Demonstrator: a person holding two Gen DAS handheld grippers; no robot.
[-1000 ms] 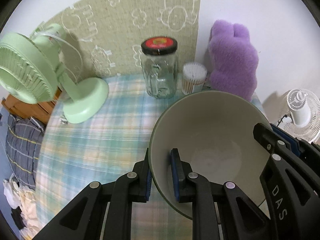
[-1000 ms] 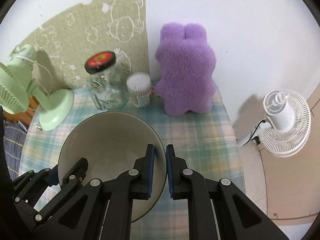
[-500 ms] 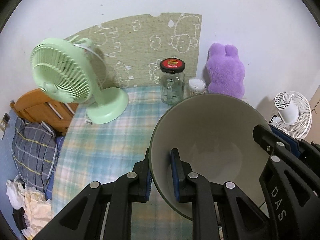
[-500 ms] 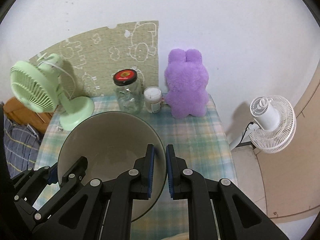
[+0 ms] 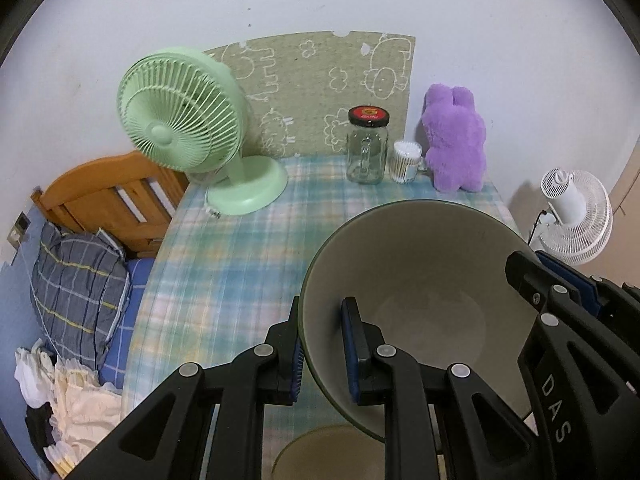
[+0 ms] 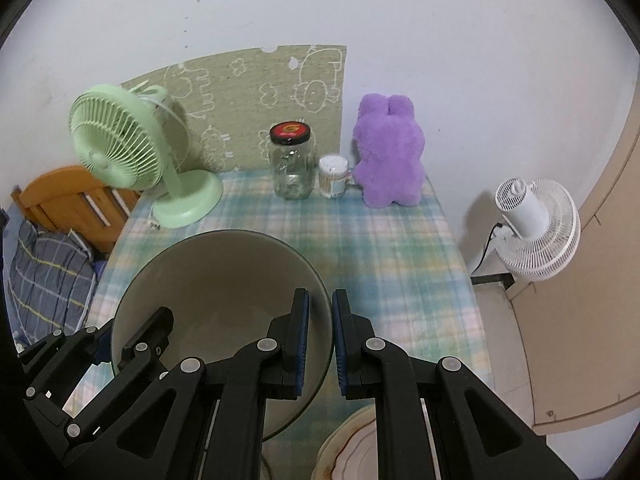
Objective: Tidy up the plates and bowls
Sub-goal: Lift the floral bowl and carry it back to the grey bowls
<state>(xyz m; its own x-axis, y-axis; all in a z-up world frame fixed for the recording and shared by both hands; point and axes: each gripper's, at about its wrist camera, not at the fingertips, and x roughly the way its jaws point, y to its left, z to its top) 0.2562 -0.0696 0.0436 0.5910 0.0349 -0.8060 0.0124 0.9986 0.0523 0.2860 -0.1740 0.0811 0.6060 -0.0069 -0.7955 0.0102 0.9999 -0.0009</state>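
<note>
Along the back of your table (image 5: pixel 224 272) stand, left to right, the desk fan (image 5: pixel 184 136), the jar (image 5: pixel 367 144), the swab tub (image 5: pixel 405 161) and the plush toy (image 5: pixel 456 144), with your bowl (image 5: pixel 424 280) in front of them, above the table.

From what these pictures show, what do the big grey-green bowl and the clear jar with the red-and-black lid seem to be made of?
Big grey-green bowl: probably glazed ceramic, perhaps melamine; smooth, opaque wall with soft sheen.
Clear jar: glass, see-through with bright glints; its lid looks like printed metal.
</note>
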